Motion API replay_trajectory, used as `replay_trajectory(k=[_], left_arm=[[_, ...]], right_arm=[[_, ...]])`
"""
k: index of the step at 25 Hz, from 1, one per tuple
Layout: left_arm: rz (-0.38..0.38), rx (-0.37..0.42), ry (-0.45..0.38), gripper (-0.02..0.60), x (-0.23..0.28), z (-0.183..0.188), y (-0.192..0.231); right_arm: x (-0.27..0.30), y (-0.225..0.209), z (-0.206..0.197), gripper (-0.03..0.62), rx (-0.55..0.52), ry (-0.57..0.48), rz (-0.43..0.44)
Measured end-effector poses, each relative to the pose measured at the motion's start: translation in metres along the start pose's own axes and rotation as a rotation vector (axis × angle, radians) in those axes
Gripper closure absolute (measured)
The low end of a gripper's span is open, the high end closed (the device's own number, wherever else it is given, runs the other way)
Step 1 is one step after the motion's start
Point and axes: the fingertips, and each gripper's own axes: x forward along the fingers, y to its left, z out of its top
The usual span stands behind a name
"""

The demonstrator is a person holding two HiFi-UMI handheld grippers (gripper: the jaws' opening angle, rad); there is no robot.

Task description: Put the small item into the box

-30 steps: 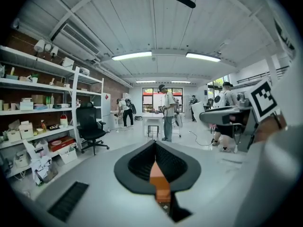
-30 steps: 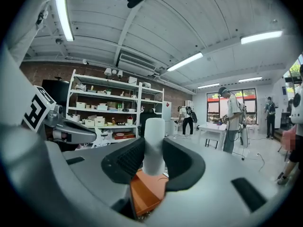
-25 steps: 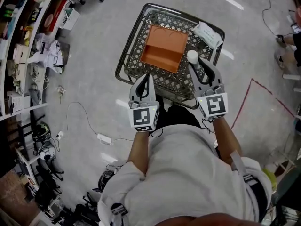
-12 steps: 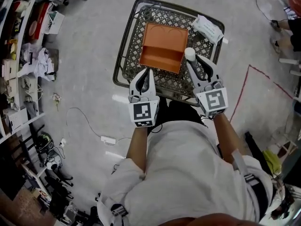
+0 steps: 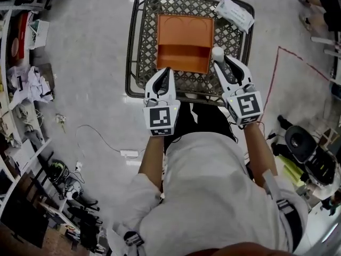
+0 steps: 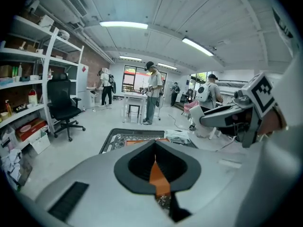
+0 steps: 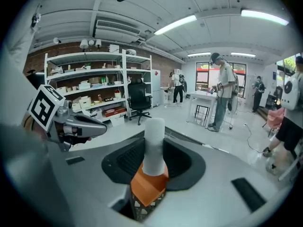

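Small item (image 7: 154, 145), a white cylinder, was judged light, rigid and smooth. The right claw (image 5: 221, 62) gripped one end, just beside the box (image 5: 184, 31). The left claw (image 5: 162, 74) was closed and empty.

One orange box (image 5: 185, 42), one basket (image 5: 139, 41), one white cylinder (image 5: 217, 51), one packet (image 5: 234, 13); grippers two: left gripper (image 5: 163, 73), right gripper (image 5: 221, 61)

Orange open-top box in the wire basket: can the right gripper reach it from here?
Likely yes. The right gripper, shut on a small white cylinder, sits beside the right edge of the orange open-top box, with nothing between them.
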Motion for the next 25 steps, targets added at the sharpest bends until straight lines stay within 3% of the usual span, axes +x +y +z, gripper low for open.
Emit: replay_trajectory(k=[6,13,19,25], left_arm=[[-0.080,0.015,0.060,0.572,0.015,-0.028,0.009],[-0.096,0.021,0.113,0.572,0.018,-0.053,0.013],[-0.057,-0.012,0.134,0.572,0.026,-0.068,0.019],[0.035,-0.062,0.141,0.572,0.024,-0.077,0.039]], right_arm=[[0.008,0.007,-0.027,0.476,0.053,0.052,-0.055],[0.015,0.018,-0.050,0.476,0.045,0.102,-0.043],[0.032,0.016,-0.065,0.476,0.015,0.143,0.015],[0.062,0.033,-0.068,0.476,-0.063,0.163,0.128]])
